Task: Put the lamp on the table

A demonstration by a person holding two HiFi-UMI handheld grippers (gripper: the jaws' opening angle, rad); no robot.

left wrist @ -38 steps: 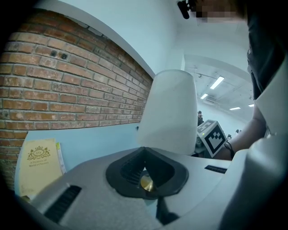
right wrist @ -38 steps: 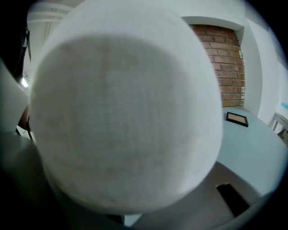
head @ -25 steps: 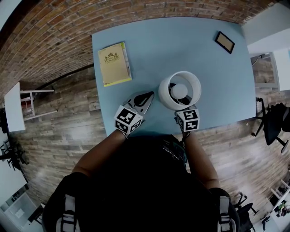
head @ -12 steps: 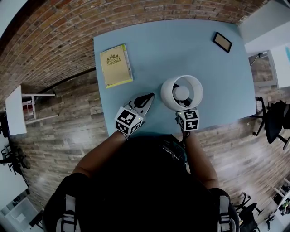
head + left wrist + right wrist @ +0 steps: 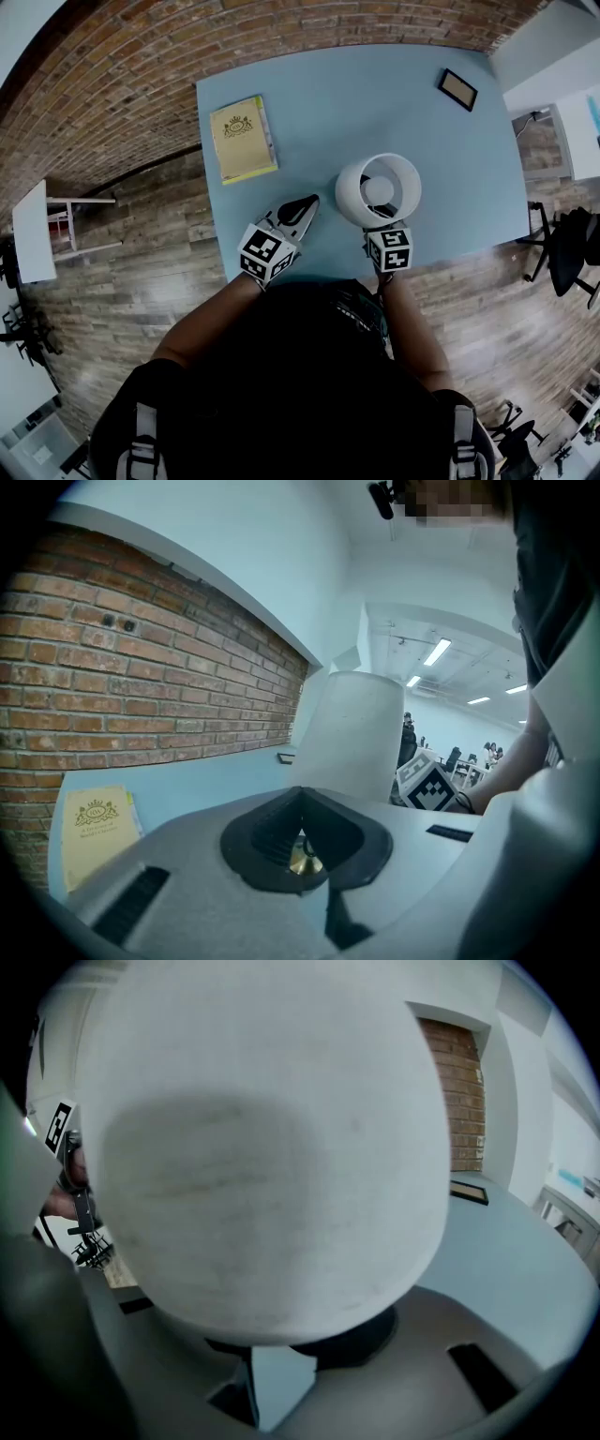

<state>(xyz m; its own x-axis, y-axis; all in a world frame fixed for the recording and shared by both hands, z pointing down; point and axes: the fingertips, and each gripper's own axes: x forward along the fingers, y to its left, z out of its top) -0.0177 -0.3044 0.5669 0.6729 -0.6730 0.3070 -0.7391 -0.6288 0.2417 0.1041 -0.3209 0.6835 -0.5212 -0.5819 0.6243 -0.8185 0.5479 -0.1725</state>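
White lamp (image 5: 378, 190) on the blue desk (image 5: 319, 94), a bit below the middle of the frame, right tongs (image 5: 381, 229) pinching it under the shade, left tongs (image 5: 302, 208) pressed together just to its left, yellow book (image 5: 242, 139) at upper left.

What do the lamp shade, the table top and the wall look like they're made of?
Lamp shade: likely white fabric or paper, matt, with faint woven streaks. Table top: smooth light blue, painted or laminated; which one is unclear. Wall: bare red-brown brick with pale mortar lines.
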